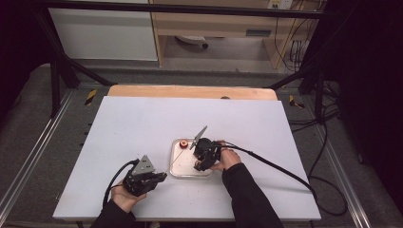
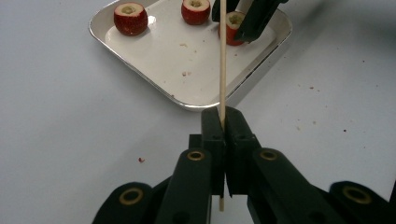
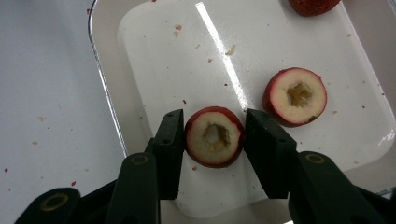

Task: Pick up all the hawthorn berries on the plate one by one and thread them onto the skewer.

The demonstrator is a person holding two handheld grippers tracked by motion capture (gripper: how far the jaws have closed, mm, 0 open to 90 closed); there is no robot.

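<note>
We see the right claw [image 3: 214, 140] pinching a cored red fruit piece [image 3: 215, 136] from both sides, inside the white tray [image 3: 154, 56] on the surface [image 1: 142, 123]. The left claw [image 2: 223, 122] is pressed together on a thin wooden skewer [image 2: 222, 56] (its top is cut off), just beside the tray.

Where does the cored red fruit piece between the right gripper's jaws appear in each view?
High view: cored red fruit piece at the white metal tray's right edge, under the right gripper.
Left gripper view: top, right of the thin wooden skewer, at.
Right gripper view: centre, between the jaws.
Shared landmark: the tray.
</note>
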